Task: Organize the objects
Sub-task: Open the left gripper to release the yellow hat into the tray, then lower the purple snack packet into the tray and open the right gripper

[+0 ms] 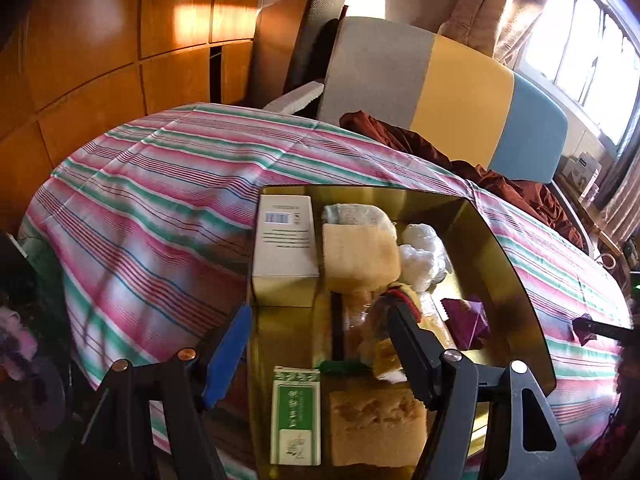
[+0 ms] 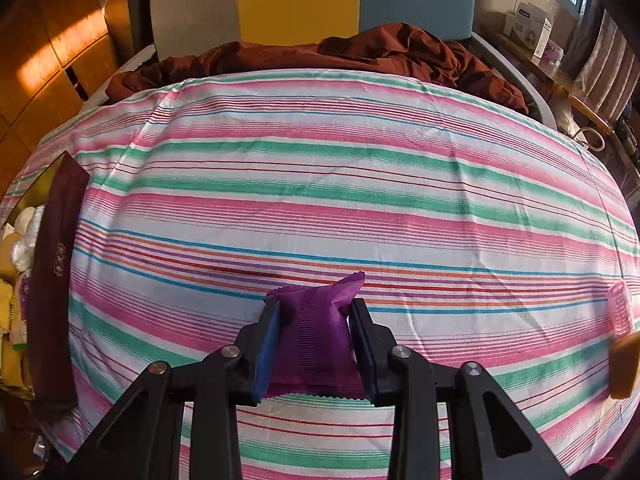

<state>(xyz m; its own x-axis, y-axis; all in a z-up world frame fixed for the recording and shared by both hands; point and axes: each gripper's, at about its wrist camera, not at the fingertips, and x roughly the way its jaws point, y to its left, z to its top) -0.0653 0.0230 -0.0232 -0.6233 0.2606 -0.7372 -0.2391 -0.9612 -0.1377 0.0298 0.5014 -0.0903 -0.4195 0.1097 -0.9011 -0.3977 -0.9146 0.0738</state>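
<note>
From my left wrist I look down into one gold-lined box (image 1: 516, 264) on the striped cloth (image 1: 160, 184). My left gripper (image 1: 320, 332) stands with its fingers apart, one outside the box's left wall, the other over its contents, and nothing pressed between them. Inside I count one white carton (image 1: 285, 236) with a barcode, one green-and-white carton (image 1: 296, 416), two yellow sponges (image 1: 360, 256) (image 1: 376, 424), one white crinkled bundle (image 1: 424, 256) and one purple packet (image 1: 466, 320); the small yellowish things under my finger are too jumbled to count. This view alone shows the box's inside in full. At the right edge another black tool tip holds something purple, too small to make out.

From my right wrist the cloth fills the view. My right gripper (image 2: 316, 344) is clamped on one purple sachet (image 2: 316, 332), just above the cloth. The box (image 2: 52, 280) shows at the left only as its dark maroon outer wall. Only here do I see one pink ridged item (image 2: 620, 308) and one tan block (image 2: 624, 368) at the right edge, touching each other.
</note>
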